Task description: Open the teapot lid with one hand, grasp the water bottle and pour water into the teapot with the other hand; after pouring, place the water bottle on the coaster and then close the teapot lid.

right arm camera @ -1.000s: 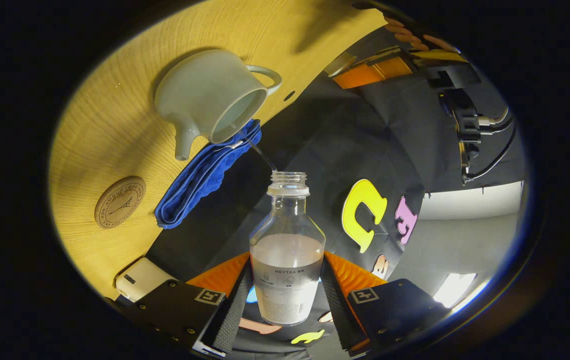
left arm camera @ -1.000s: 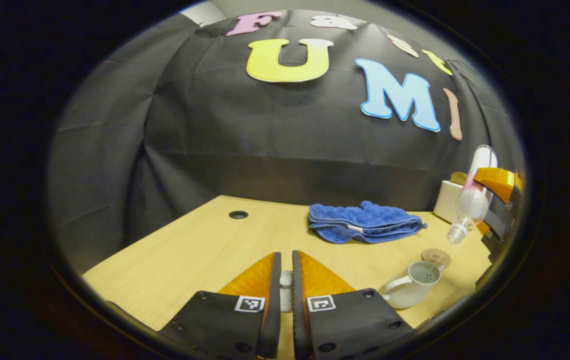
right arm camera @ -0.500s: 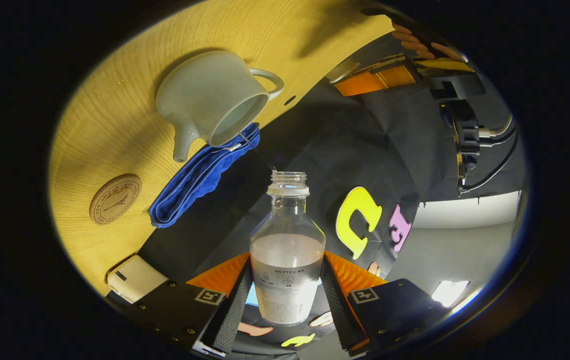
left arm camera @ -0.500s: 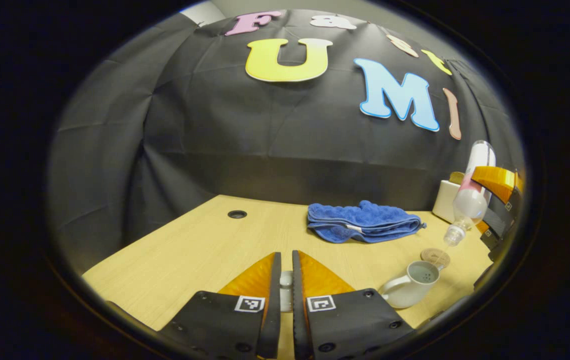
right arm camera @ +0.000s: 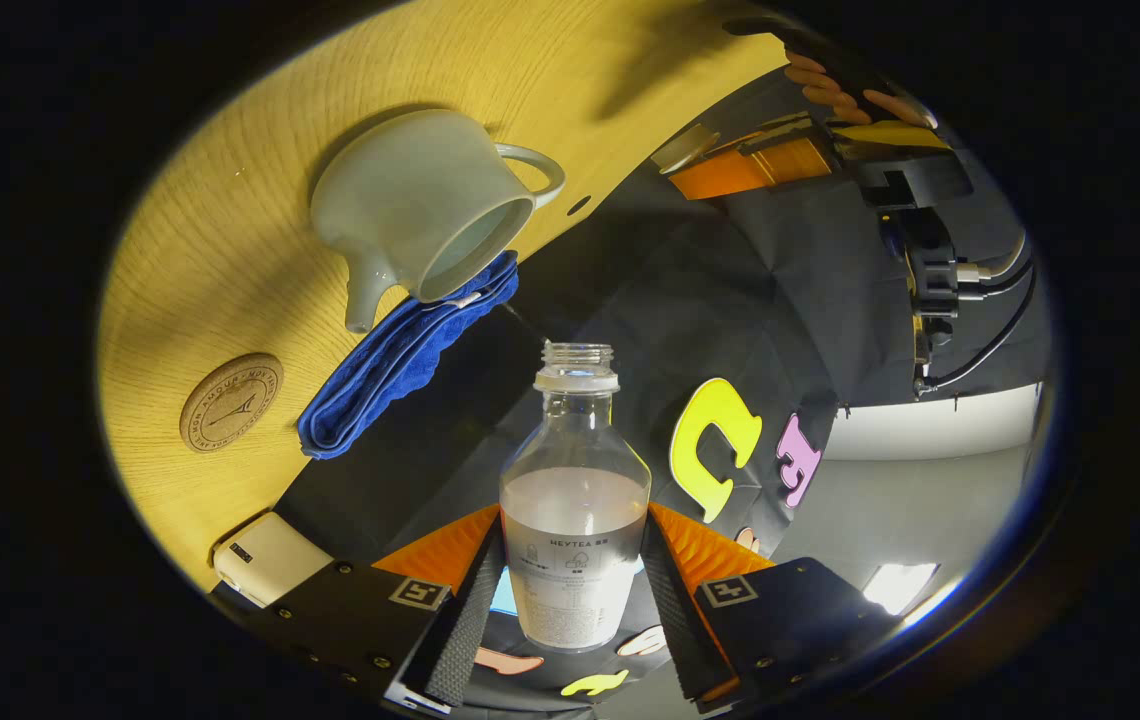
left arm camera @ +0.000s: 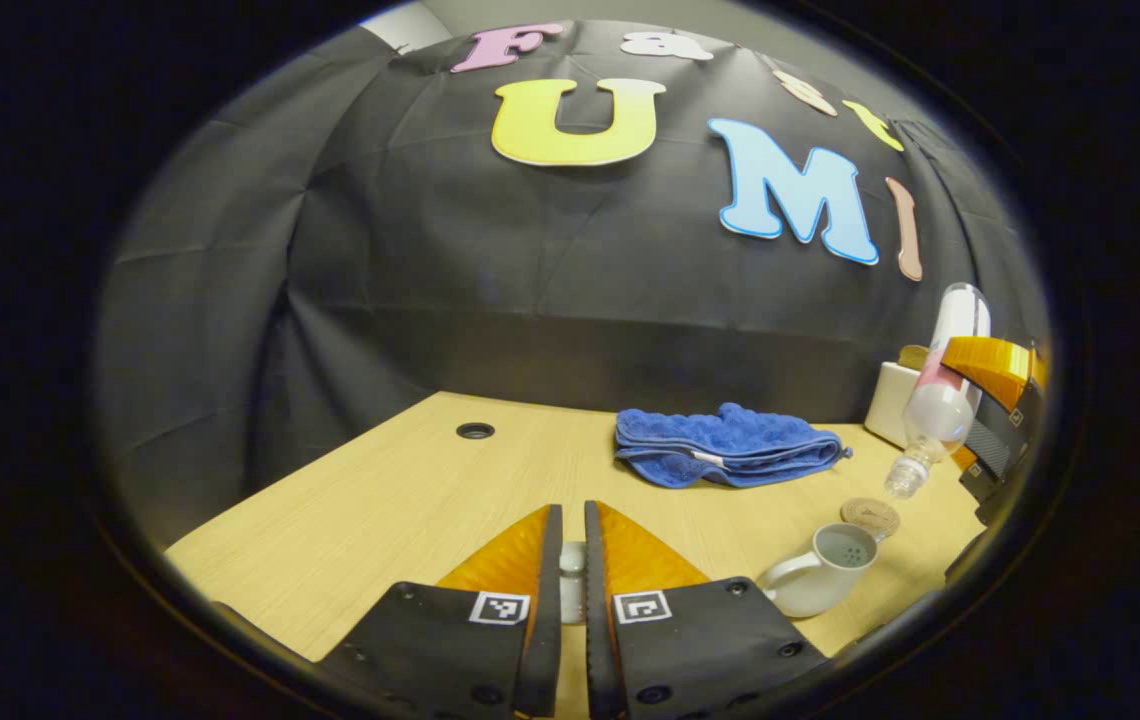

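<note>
The table is pale wood-grain laminate, smooth and matt. On it the teapot is glazed ceramic with a soft sheen. Behind the teapot lies a blue towel of nubby, plush cloth. Beside the teapot the round coaster looks like matt cork or wood with stamped marks. The water bottle is clear, glossy plastic with a printed label.

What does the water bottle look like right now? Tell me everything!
The water bottle is clear plastic with a round shoulder, a narrow neck and an open mouth, no cap on it. It is partly full of water and has a printed label low on its body. The right claw squeezes it from both sides, tipping its mouth down above the open pale teapot.
</note>
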{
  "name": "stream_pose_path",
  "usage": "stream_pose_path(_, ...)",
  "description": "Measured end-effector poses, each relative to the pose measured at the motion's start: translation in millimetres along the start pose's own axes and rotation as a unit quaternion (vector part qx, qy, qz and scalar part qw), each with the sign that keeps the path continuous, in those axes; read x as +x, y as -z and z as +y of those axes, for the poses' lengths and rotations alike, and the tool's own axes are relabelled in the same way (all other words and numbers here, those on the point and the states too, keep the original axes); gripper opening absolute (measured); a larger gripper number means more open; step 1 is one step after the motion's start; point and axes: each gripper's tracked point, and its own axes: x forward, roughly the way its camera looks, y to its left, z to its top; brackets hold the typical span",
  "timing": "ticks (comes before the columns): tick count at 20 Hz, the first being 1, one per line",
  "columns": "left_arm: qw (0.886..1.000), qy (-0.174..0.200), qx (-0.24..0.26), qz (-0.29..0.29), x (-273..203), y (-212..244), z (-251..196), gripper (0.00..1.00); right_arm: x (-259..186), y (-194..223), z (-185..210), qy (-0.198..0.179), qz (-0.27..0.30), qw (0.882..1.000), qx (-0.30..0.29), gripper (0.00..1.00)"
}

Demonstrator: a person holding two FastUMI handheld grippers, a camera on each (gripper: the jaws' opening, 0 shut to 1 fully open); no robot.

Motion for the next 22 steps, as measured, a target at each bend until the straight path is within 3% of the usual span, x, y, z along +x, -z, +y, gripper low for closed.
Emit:
stream_pose_path(6, 1.000, 0.000, -0.002, -0.003, -1, -2, 1, 0.17, -1, 2, 17, -0.045, 0.011, 0.992, 0.113, 0.76)
stream_pose_path(11, 1.000, 0.002, -0.004, -0.003, -1, -1, -1, 0.17, -7, -3, 36, -0.083, 0.021, 0.969, 0.230, 0.76)
stream_pose_path(13, 1.000, 0.001, -0.005, -0.004, -1, -1, 1, 0.18, -9, -3, 48, -0.102, 0.031, 0.950, 0.294, 0.76)
stream_pose_path(15, 1.000, 0.001, -0.005, -0.004, -1, -1, 1, 0.18, -11, -2, 58, -0.119, 0.046, 0.917, 0.377, 0.77)
stream_pose_path(18, 1.000, 0.002, -0.004, -0.001, 0, 1, -1, 0.17, -8, -2, 72, -0.139, 0.074, 0.851, 0.501, 0.77)
stream_pose_path(20, 1.000, 0.002, -0.004, 0.000, 1, 2, -1, 0.17, -6, -1, 76, -0.145, 0.087, 0.799, 0.577, 0.77)
stream_pose_path(22, 1.000, 0.002, -0.003, 0.000, 1, 2, 0, 0.17, -5, -2, 87, -0.149, 0.099, 0.737, 0.652, 0.77)
